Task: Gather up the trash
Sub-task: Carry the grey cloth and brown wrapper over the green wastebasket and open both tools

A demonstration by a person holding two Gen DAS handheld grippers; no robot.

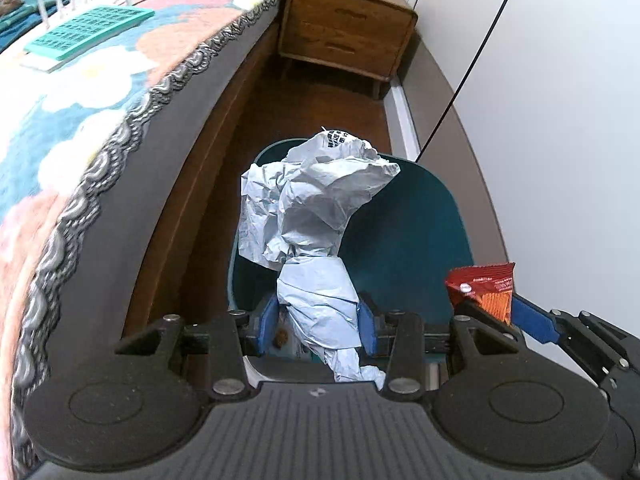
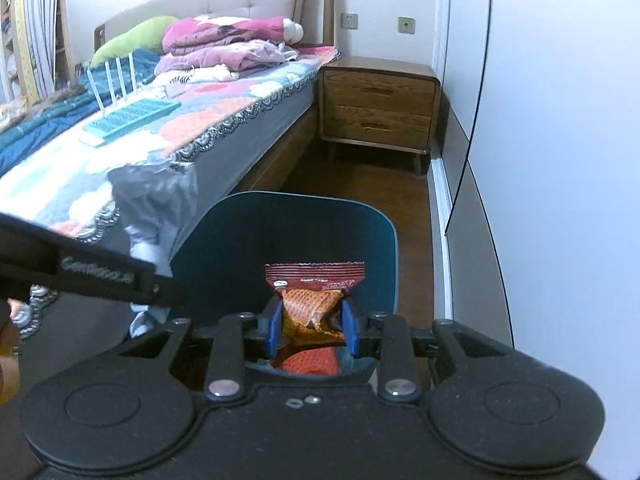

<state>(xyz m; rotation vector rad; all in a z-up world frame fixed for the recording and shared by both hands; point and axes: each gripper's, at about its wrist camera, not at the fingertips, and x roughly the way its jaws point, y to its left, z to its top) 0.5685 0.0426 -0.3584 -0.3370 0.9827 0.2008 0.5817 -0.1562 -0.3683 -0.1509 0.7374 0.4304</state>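
My left gripper is shut on a crumpled pale-blue plastic bag and holds it over the open teal trash bin. My right gripper is shut on a red and orange snack wrapper and holds it above the same bin. The wrapper and the right gripper's blue finger show at the right of the left wrist view. The pale bag and the left gripper's black body show at the left of the right wrist view.
A bed with a flowered blanket, folded clothes and a teal tray runs along the left. A wooden nightstand stands beyond the bin. A white wall with a black cable is on the right. The floor is dark wood.
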